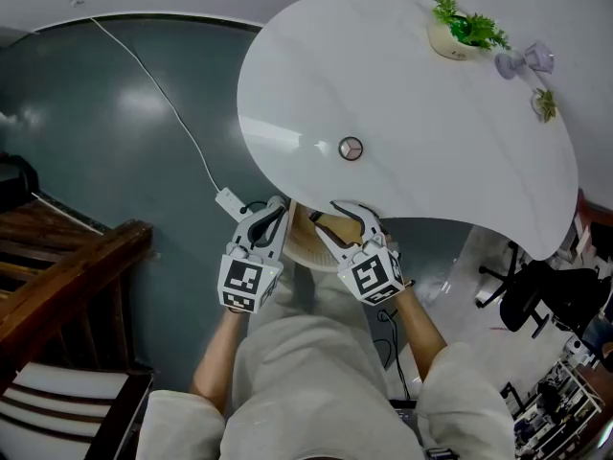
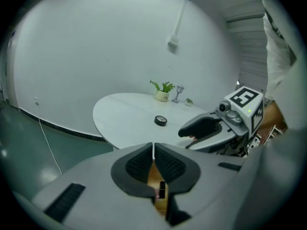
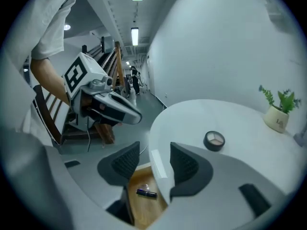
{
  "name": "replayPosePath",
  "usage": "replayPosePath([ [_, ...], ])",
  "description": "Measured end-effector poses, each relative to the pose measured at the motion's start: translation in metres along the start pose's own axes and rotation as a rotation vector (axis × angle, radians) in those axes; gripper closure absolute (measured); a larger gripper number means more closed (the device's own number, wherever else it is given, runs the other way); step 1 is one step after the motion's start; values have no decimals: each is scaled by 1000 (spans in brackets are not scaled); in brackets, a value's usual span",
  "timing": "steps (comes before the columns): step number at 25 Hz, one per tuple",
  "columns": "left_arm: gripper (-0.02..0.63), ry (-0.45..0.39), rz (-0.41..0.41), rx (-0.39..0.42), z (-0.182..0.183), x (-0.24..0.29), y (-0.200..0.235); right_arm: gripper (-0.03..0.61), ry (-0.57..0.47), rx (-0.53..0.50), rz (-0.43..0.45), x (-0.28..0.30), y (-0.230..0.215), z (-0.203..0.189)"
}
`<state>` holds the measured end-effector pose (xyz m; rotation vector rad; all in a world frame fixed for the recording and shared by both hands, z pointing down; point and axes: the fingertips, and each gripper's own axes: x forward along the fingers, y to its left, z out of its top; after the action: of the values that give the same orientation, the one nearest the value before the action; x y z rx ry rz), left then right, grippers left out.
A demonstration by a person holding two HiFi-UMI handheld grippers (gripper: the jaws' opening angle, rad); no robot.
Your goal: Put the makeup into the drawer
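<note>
A round compact [image 1: 351, 148] of makeup lies on the white table [image 1: 421, 132], also seen as the compact [image 2: 160, 120] and the compact [image 3: 214, 140]. Under the table's near edge a wooden drawer [image 1: 308, 244] stands pulled out. A dark lipstick [image 3: 146, 193] lies on the drawer's floor [image 3: 144, 212]; the left gripper view shows this lipstick [image 2: 161, 189] too. My left gripper [image 1: 271, 220] hovers over the drawer, its pads [image 2: 144, 163] closed together on nothing. My right gripper [image 1: 337, 223] hangs beside it at the table edge, open and empty, its gap [image 3: 154, 153] over the drawer.
A potted plant [image 1: 458, 32] and a small glass ornament [image 1: 522, 62] stand at the table's far side. A white cable [image 1: 163, 103] runs across the dark floor to a plug [image 1: 228, 200]. Wooden furniture [image 1: 57, 276] stands left; an office chair [image 1: 546, 295] right.
</note>
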<state>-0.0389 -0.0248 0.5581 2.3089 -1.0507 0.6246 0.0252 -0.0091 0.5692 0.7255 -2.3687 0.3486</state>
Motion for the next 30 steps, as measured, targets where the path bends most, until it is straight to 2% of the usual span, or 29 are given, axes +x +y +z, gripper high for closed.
replayPosePath([
  [8, 597, -10, -6, 2, 8, 5, -5, 321, 18, 23, -127, 1, -74, 8],
  [13, 597, -14, -3, -4, 10, 5, -5, 308, 43, 14, -174, 12, -109, 10],
  [18, 597, -15, -2, -7, 9, 6, -3, 315, 76, 18, -178, 23, -133, 7],
  [25, 597, -12, -1, -14, 9, 6, 1, 339, 128, 36, -135, 38, -139, -4],
  [30, 597, -8, 2, -17, 6, 6, 4, 364, 147, 24, -140, 42, -140, -6],
])
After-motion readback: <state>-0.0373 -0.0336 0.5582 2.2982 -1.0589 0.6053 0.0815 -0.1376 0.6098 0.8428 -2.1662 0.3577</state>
